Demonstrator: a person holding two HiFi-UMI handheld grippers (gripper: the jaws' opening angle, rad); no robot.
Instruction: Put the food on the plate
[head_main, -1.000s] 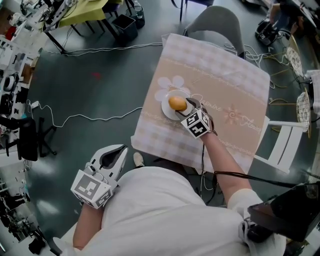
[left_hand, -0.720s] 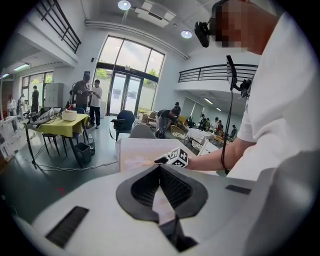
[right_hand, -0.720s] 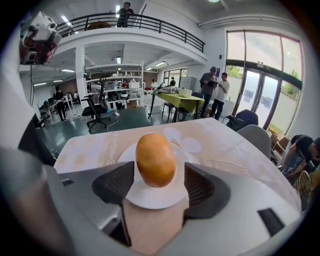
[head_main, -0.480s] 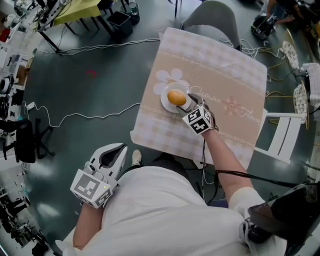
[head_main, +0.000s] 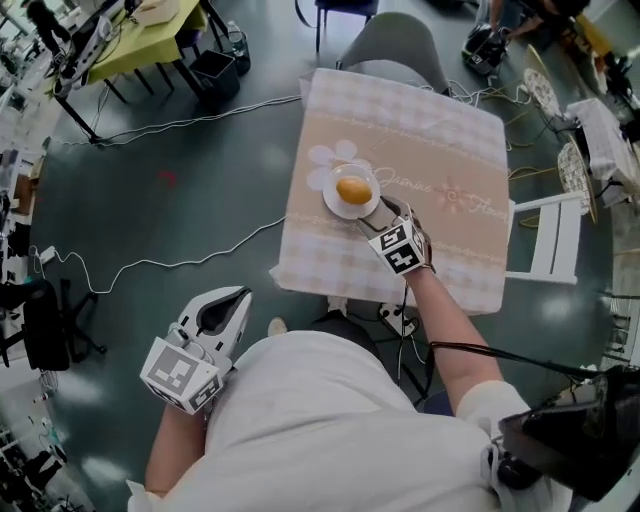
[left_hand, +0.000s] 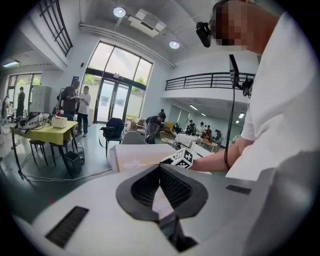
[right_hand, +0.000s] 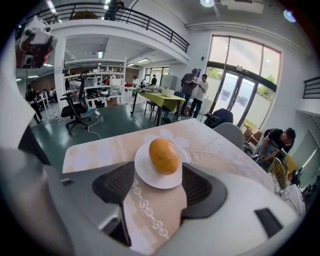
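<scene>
Food (head_main: 352, 188) sits on plate (head_main: 338, 208); right gripper (head_main: 381, 211), jaws apart, empty, just beside.

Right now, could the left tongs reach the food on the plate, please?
Probably not: the left tongs hang shut at the person's side, away from the table, while the food lies on the plate before the open right tongs.
</scene>
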